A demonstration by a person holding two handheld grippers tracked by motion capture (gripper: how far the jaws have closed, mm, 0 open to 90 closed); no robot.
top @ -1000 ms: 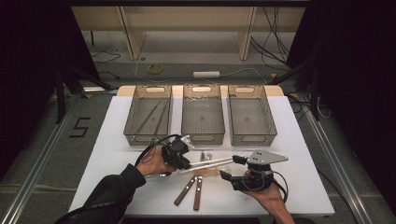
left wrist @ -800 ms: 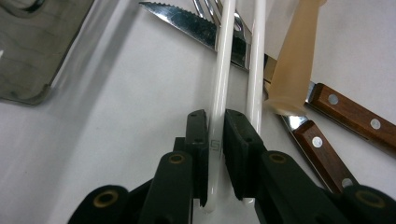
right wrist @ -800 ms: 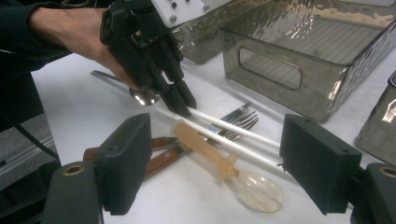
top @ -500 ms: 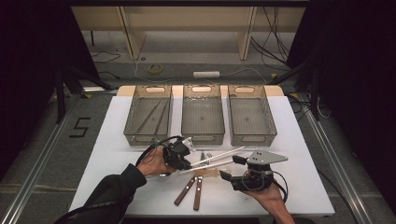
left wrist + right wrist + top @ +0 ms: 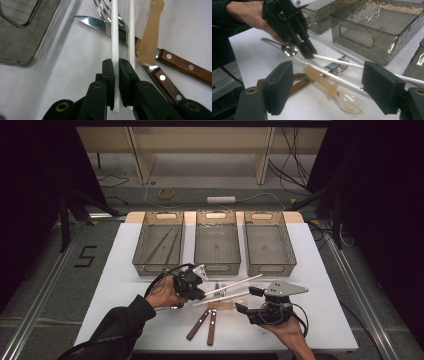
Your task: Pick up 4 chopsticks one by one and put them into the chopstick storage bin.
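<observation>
My left gripper (image 5: 117,65) is shut on the near end of a white chopstick (image 5: 114,35); its jaws have just been closing on it. In the high view this chopstick (image 5: 235,284) slants from the left gripper (image 5: 200,294) toward the trays. A second white chopstick (image 5: 131,30) lies beside it on the table. My right gripper (image 5: 247,300) stands open, nothing between its fingers, just right of the cutlery pile. From the right gripper view (image 5: 329,83) I see the left gripper (image 5: 309,54), an amber plastic spoon (image 5: 329,87) and a metal spoon (image 5: 290,49).
Three smoky plastic trays (image 5: 217,265) stand in a row behind the hands; the left tray (image 5: 142,262) holds dark sticks. Two wooden-handled knives (image 5: 205,325) and forks (image 5: 220,287) lie on the white table (image 5: 320,320). A tray corner (image 5: 17,37) sits close to the left gripper.
The far end of the gripped chopstick has swung up and away toward the trays, apart from the second one. Both hands have kept their place.
</observation>
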